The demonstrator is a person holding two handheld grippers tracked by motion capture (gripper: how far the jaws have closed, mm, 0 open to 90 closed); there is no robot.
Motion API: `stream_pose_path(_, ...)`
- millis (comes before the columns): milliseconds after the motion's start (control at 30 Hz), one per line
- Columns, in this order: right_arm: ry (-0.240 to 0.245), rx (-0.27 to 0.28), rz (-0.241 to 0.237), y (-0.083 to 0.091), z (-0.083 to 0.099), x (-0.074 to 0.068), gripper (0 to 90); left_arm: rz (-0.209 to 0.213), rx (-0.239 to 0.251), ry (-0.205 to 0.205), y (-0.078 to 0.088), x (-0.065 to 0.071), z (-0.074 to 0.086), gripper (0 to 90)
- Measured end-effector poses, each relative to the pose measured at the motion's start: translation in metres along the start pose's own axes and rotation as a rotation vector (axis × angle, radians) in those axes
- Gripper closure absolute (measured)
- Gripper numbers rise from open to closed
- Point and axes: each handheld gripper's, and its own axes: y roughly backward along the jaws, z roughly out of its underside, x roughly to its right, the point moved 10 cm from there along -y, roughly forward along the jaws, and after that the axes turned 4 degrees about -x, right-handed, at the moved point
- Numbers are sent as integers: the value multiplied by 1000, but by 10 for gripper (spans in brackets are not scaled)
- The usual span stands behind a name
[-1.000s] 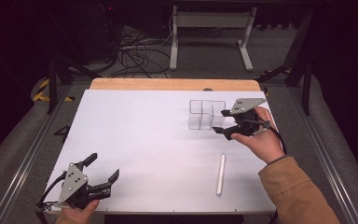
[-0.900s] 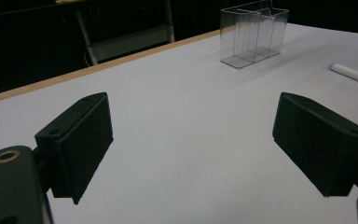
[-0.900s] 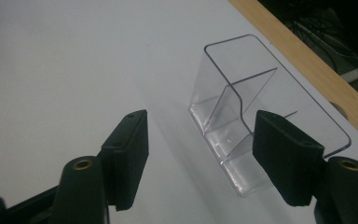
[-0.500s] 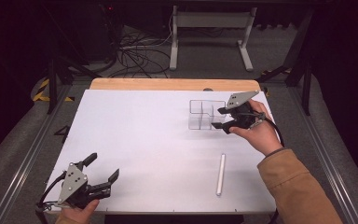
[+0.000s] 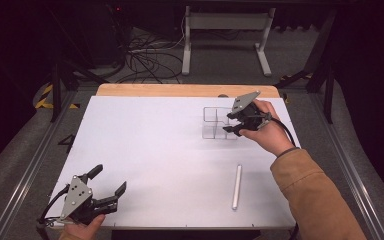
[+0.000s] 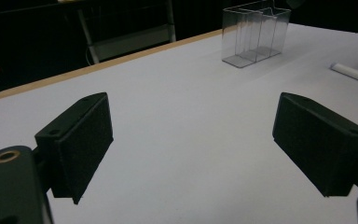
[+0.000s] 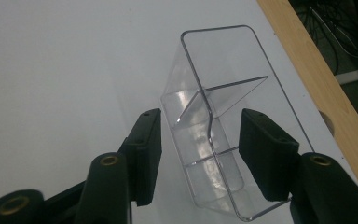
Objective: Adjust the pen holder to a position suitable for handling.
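A clear plastic box with inner dividers [image 5: 214, 123] [image 6: 254, 35] [image 7: 223, 70] stands at the back right of the white table [image 5: 155, 145]. My right gripper [image 5: 231, 129] [image 7: 200, 120] hovers at its near end, open, one jaw on either side of the box's end wall with gaps both ways. A white rod [image 5: 237, 186] [image 6: 354, 73] lies flat near the front right. At the front left corner my left gripper [image 5: 110, 179] [image 6: 191, 126] is held low over the table, open, nothing between its jaws.
A wooden strip [image 5: 180, 90] [image 7: 317, 88] runs along the table's far edge, just behind the box. Beyond it are a dark floor, cables [image 5: 145, 55] and a metal stand [image 5: 225, 35]. A tan sleeve [image 5: 315, 195] reaches in past the rod.
My right gripper has moved a little farther back and leftward, onto the end of the clear box. The left gripper, the rod and the box have stayed put.
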Motion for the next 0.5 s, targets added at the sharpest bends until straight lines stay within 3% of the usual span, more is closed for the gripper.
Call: stream_pose_path(500,-62,-29,-73,-30,3,4,581,4,-4,7,-1,0,1,128)
